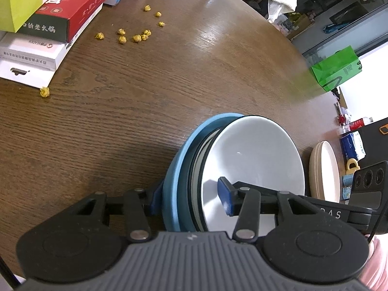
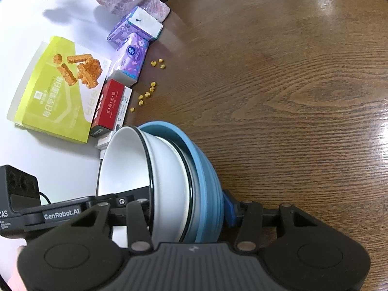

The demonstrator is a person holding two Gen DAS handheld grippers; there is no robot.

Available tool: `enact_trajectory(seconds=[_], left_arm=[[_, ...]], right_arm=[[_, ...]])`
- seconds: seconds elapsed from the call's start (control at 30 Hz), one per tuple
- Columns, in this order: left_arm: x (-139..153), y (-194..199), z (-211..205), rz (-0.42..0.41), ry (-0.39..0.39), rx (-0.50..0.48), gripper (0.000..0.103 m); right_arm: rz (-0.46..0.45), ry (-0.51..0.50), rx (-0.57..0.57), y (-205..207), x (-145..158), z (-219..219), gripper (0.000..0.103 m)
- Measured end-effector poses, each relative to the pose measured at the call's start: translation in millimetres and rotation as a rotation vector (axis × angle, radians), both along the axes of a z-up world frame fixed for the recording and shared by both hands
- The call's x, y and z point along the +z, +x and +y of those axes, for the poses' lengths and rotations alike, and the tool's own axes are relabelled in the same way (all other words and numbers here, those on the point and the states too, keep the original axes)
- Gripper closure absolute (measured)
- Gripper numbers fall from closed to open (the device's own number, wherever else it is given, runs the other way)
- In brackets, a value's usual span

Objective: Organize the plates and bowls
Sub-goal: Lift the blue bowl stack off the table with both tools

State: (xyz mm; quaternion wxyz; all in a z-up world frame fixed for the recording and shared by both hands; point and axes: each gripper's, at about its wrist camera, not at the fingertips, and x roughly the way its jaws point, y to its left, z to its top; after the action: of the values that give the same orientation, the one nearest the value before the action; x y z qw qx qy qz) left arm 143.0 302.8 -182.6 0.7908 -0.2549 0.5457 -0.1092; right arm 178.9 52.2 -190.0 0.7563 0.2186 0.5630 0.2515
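A stack of nested bowls is held from both sides above the brown wooden table (image 1: 145, 111). A white bowl (image 1: 252, 160) with a dark rim sits inside a blue bowl (image 1: 174, 169). My left gripper (image 1: 191, 198) is shut on the stack's rim, one blue pad inside the white bowl and one outside the blue bowl. In the right wrist view, my right gripper (image 2: 189, 215) is shut on the opposite rim of the same white bowl (image 2: 126, 165) and blue bowl (image 2: 206, 169). A stack of cream plates (image 1: 323, 172) stands on the table at the right.
Stacked boxes (image 1: 48, 24) lie at the table's far left, with tissue packs (image 2: 131, 53) behind them. Several yellow crumbs (image 1: 135, 36) are scattered on the table. A green bag (image 1: 337, 70) and clutter lie beyond the table's right edge.
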Motion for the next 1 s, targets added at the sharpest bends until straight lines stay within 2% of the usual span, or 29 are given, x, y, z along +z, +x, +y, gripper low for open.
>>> enact_trajectory(seconds=[1.0], left_arm=[[39,20,-32,-0.078,0.034,-0.051,0.056]], right_arm=[[-0.073,0.038,-0.055,3,36,-40,0.058]])
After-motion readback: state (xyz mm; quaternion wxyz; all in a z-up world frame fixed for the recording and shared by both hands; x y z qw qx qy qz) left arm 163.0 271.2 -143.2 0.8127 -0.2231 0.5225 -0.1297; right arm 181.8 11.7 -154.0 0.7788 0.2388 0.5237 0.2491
